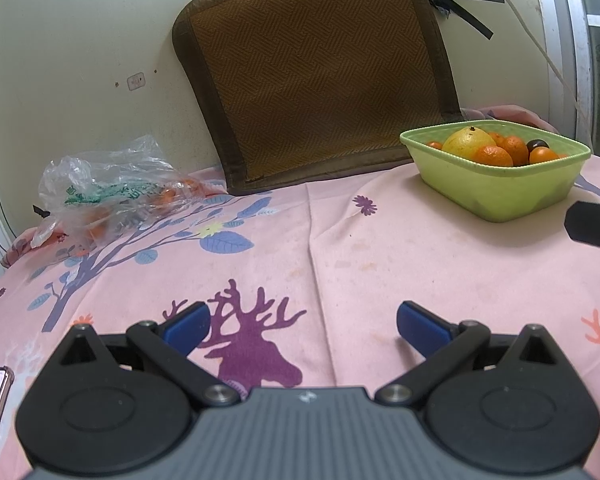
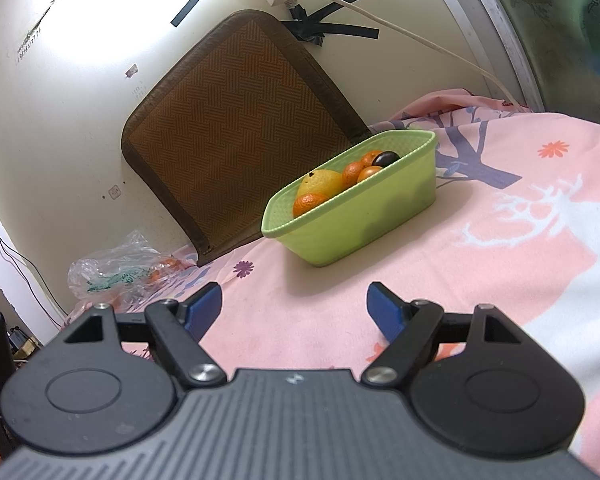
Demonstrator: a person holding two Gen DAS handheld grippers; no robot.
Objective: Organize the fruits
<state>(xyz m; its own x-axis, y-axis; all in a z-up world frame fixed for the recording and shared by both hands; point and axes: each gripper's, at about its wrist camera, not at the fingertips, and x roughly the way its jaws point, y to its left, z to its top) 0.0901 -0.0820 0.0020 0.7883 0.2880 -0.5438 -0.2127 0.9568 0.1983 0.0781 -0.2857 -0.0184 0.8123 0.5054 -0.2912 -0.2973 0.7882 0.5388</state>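
Fruits: tangerines (image 1: pixel 494 156), a yellow pear (image 1: pixel 466 142) and a dark plum (image 1: pixel 537 144) fill the green basket (image 1: pixel 496 192) at 2 o'clock on the bed sheet (image 1: pixel 380 256). More tangerines, apparently, lie in the plastic bag (image 1: pixel 112 188) at 10 o'clock. Left gripper (image 1: pixel 303 326) and right gripper (image 2: pixel 294 308) hover spread and empty. Risk: slippery film snags a finger, dragging the bag.

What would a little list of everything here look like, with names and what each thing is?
basket: green basket, on the pink cloth
fruit inside: oranges, one yellow fruit, one dark fruit
bag: clear plastic bag, oranges left inside
left gripper: open, empty
right gripper: open, empty
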